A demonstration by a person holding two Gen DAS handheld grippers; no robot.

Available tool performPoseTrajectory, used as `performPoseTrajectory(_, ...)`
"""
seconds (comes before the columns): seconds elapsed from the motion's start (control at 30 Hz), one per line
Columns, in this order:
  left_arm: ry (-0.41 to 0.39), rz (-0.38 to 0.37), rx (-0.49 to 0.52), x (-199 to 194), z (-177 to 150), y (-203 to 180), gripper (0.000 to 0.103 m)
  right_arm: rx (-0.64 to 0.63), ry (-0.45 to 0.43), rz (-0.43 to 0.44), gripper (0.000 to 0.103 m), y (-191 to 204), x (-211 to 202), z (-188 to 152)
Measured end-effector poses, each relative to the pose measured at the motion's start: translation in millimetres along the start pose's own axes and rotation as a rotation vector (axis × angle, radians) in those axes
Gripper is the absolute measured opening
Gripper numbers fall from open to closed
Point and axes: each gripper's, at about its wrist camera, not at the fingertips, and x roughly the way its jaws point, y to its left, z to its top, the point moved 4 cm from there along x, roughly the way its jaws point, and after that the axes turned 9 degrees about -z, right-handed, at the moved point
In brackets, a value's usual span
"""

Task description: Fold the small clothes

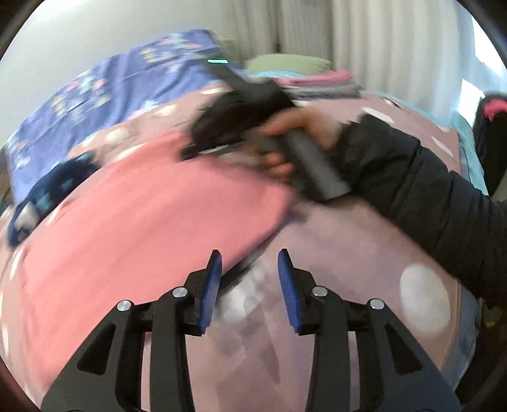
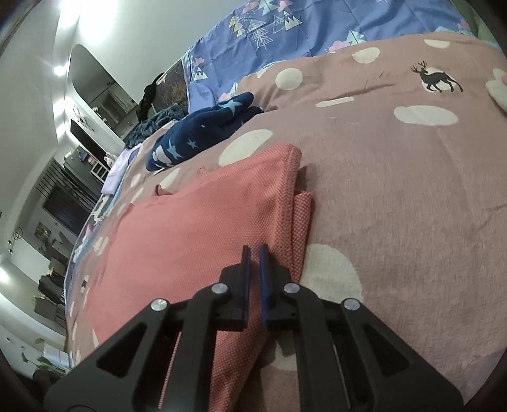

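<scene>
A pink garment [image 1: 133, 222] lies folded on the mauve dotted bedspread [image 1: 364, 260]; it also shows in the right wrist view [image 2: 196, 228]. My left gripper [image 1: 250, 256] is open and empty, just above the garment's near edge. My right gripper [image 2: 254, 250] is shut on the pink garment's right edge, with fabric running between the blue pads [image 2: 246, 275]. In the left wrist view the right gripper [image 1: 190, 152] is blurred, held by a hand in a black sleeve at the garment's far edge.
A navy star-print garment [image 2: 202, 133] lies on the bedspread [image 2: 396, 190] beyond the pink one. A blue patterned sheet [image 2: 317, 28] covers the far side. A stack of folded clothes [image 1: 317, 82] sits at the back. A room with furniture lies beyond the bed's left edge.
</scene>
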Motion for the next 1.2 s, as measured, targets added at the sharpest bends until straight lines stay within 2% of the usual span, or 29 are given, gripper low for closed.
performPoseTrajectory(0.1,-0.038,0.070,-0.171,-48.2,-38.4,47.1,0.038,0.010,-0.005,-0.026,0.006,4.1,-5.5,-0.7)
performPoseTrajectory(0.17,-0.073,0.129,-0.319,-85.0,-74.1,85.8,0.039,0.071,-0.024,-0.062,0.007,4.3,-19.1,-2.0)
performPoseTrajectory(0.23,-0.104,0.197,-0.446,-117.5,-110.5,121.6,0.039,0.203,-0.105,-0.078,0.012,3.2,-46.3,-6.2)
performPoseTrajectory(0.27,-0.114,0.235,-0.504,-132.3,-127.9,141.1,0.039,0.210,-0.174,-0.068,0.012,12.1,-64.6,-9.8)
performPoseTrajectory(0.33,-0.131,0.306,-0.603,-156.2,-155.1,175.3,0.038,0.097,-0.269,-0.107,0.012,48.0,-94.3,-20.6)
performPoseTrajectory(0.37,-0.146,0.319,-0.639,-165.7,-163.5,191.2,0.038,-0.005,-0.304,-0.151,0.012,79.2,-106.2,-31.6)
performPoseTrajectory(0.43,-0.182,0.328,-0.667,-175.9,-163.6,215.8,0.039,-0.196,-0.334,-0.180,0.024,137.0,-115.4,-57.1)
performPoseTrajectory(0.47,-0.201,0.334,-0.680,-177.3,-159.8,231.8,0.039,-0.339,-0.350,-0.191,0.042,178.7,-114.8,-79.0)
performPoseTrajectory(0.5,-0.219,0.325,-0.690,-175.8,-152.9,248.9,0.039,-0.446,-0.359,-0.198,0.051,208.4,-112.5,-96.9)
performPoseTrajectory(0.57,-0.262,0.283,-0.710,-166.3,-133.4,281.1,0.039,-0.738,-0.323,-0.220,0.052,277.1,-93.1,-146.4)
performPoseTrajectory(0.63,-0.295,0.212,-0.732,-152.4,-116.3,311.5,0.040,-0.948,-0.320,-0.245,0.052,328.0,-69.6,-189.8)
performPoseTrajectory(0.7,-0.294,0.148,-0.740,-132.5,-100.1,332.5,0.045,-1.072,-0.312,-0.254,0.048,354.9,-51.2,-216.4)
performPoseTrajectory(0.77,-0.273,0.107,-0.755,-106.3,-80.5,360.5,0.047,-1.180,-0.303,-0.298,0.045,376.2,-29.5,-233.9)
performPoseTrajectory(0.83,-0.275,0.083,-0.790,-86.6,-69.4,381.2,0.047,-1.244,-0.299,-0.363,0.043,383.0,-14.8,-239.8)
performPoseTrajectory(0.87,-0.275,0.048,-0.809,-76.2,-67.0,390.5,0.046,-1.268,-0.294,-0.403,0.042,385.5,-7.4,-240.7)
performPoseTrajectory(0.97,-0.266,-0.015,-0.810,-55.2,-79.6,395.5,0.047,-1.305,-0.268,-0.489,0.040,385.9,8.8,-238.8)
performPoseTrajectory(1.0,-0.228,-0.041,-0.819,-47.0,-86.2,394.0,0.047,-1.319,-0.261,-0.503,0.040,387.5,13.2,-240.0)
performPoseTrajectory(1.07,-0.251,-0.071,-0.822,-53.4,-83.1,393.2,0.049,-1.355,-0.243,-0.511,0.039,388.9,20.1,-244.8)
performPoseTrajectory(1.1,-0.263,-0.097,-0.816,-55.6,-81.5,390.3,0.050,-1.374,-0.243,-0.515,0.033,391.5,22.4,-247.7)
performPoseTrajectory(1.13,-0.264,-0.114,-0.805,-54.9,-80.1,387.5,0.052,-1.394,-0.246,-0.515,0.031,392.3,24.2,-251.1)
performPoseTrajectory(1.2,-0.213,-0.086,-0.764,-46.3,-78.6,381.8,0.052,-1.437,-0.261,-0.528,0.027,396.1,31.6,-254.8)
